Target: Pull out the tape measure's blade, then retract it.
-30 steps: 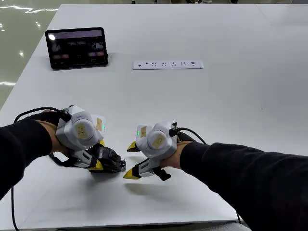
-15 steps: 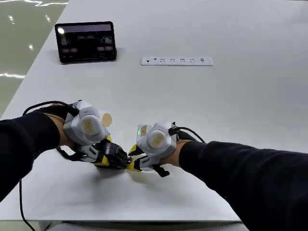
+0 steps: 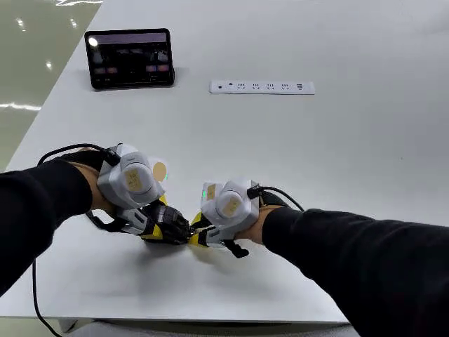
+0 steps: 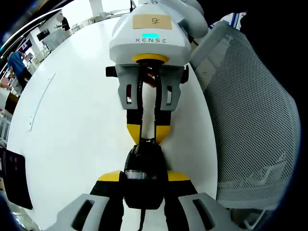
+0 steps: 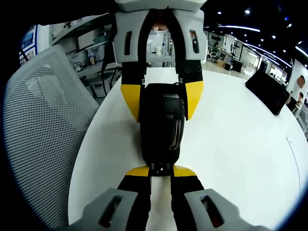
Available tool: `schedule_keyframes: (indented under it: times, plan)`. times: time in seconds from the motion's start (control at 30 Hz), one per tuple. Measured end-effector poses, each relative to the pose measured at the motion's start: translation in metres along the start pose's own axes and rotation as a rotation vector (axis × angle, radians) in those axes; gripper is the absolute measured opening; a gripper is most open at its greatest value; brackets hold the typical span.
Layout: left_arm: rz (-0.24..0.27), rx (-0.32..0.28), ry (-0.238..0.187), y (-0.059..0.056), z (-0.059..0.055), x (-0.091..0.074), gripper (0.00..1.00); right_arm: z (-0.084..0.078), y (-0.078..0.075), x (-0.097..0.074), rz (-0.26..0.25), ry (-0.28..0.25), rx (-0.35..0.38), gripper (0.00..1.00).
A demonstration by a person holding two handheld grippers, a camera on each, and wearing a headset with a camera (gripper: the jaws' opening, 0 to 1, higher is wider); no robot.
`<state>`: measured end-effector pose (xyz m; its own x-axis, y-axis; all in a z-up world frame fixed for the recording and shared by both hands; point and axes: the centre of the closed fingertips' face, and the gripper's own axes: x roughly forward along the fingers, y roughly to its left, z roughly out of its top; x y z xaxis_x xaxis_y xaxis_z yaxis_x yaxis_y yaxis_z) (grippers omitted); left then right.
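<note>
Black tape measure (image 5: 162, 120) at the near part of the white bench (image 3: 295, 140), left tongs (image 4: 144, 177) clamped on the two sides of its body, right tongs (image 5: 161, 172) closed on its front end, both tongs facing each other tip to tip, tablet (image 3: 130, 57) and power strip (image 3: 262, 87) well behind.

Tape measure (image 5: 162, 122) case seen as black plastic, partly glossy. Shells of left gripper (image 4: 144, 175) and right gripper (image 5: 161, 171) noted as smooth matt plastic. Table (image 3: 280, 140) top seen as smooth, faintly sheened. Chair (image 4: 250, 120) back noted as open mesh cloth. Floor (image 3: 35, 63) and tablet (image 3: 130, 57) screen seen as glossy.
</note>
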<state>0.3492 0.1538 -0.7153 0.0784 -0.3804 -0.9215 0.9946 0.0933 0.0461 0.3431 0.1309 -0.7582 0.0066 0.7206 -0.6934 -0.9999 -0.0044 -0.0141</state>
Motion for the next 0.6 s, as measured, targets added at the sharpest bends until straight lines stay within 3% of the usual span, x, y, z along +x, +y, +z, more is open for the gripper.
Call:
schedule_keyframes:
  times: [0.6]
  plan:
    - [0.016, -0.043, -0.025, 0.001, -0.002, 0.001, 0.29, -0.010, 0.000, -0.010, 0.016, 0.011, 0.000, 0.10]
